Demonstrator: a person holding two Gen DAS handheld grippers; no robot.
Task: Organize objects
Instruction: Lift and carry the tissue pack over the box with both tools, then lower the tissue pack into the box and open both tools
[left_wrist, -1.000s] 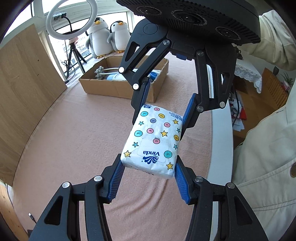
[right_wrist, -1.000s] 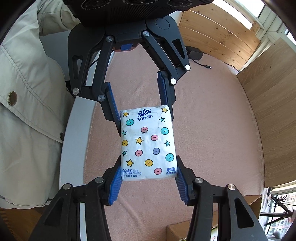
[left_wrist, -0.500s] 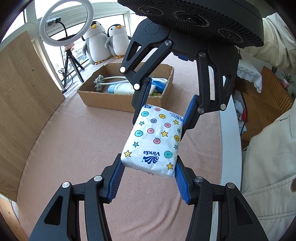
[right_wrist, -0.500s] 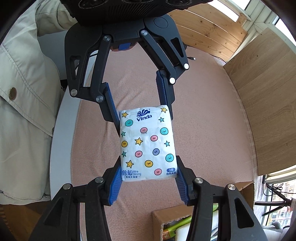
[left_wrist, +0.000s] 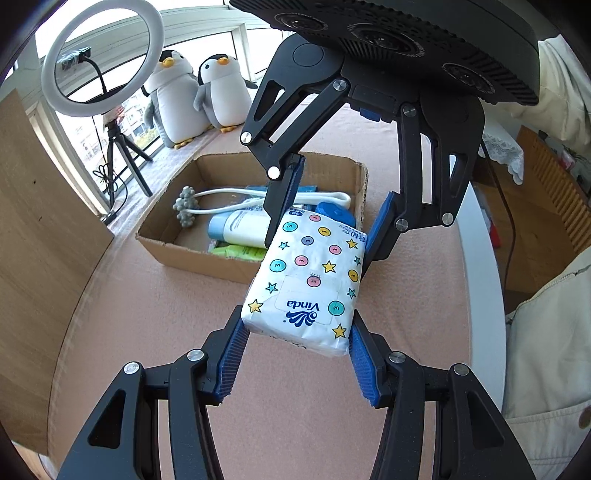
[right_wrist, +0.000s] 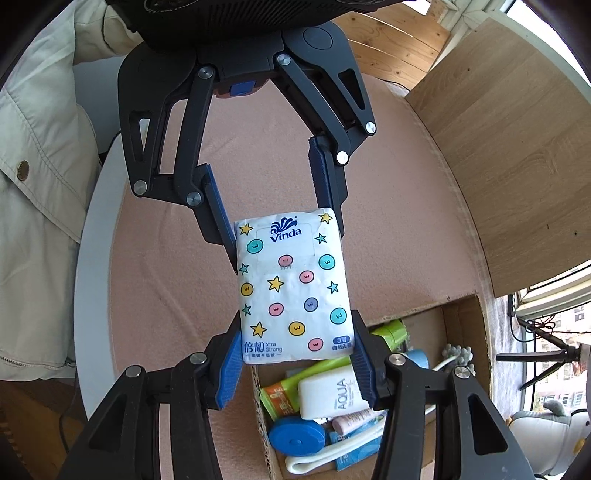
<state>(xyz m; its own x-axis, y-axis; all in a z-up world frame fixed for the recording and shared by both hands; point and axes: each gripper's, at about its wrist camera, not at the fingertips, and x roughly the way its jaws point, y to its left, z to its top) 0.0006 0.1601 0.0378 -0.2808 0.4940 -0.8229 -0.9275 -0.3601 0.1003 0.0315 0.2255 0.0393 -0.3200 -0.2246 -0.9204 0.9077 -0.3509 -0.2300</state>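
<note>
Above a pink-covered table (left_wrist: 140, 325), 2 hand-held grippers share 1 tissue pack (left_wrist: 310, 284), a white Vinda packet printed with coloured dots and stars, held clear of the cloth. Seen from the left wrist camera, the left gripper (left_wrist: 295, 354) has its blue-padded fingers (left_wrist: 231, 363) pressed against both long sides of the packet at the end bearing the Vinda logo, the jaws narrowed to the packet's width. At the far end the right gripper (left_wrist: 327, 218) clamps the other end in the same way, its pads touching both edges. From the right wrist camera, the right gripper (right_wrist: 295, 363) grips the end printed "Xtra Strong", while the left gripper (right_wrist: 277, 206) holds the logo end opposite. Just beyond and partly beneath the packet sits an open cardboard box (left_wrist: 207, 258) on the table, already holding a white bottle (left_wrist: 240, 229), a green tube (left_wrist: 240, 252), a round blue container (right_wrist: 295, 435) and a white massager with a grey knobbed head (left_wrist: 184, 210). On the window ledge behind the box stand 2 plush penguins (left_wrist: 199, 99) beside a ring light (left_wrist: 99, 62) on a tripod. A person's cream jacket (right_wrist: 37, 177) fills the table's near edge.
</note>
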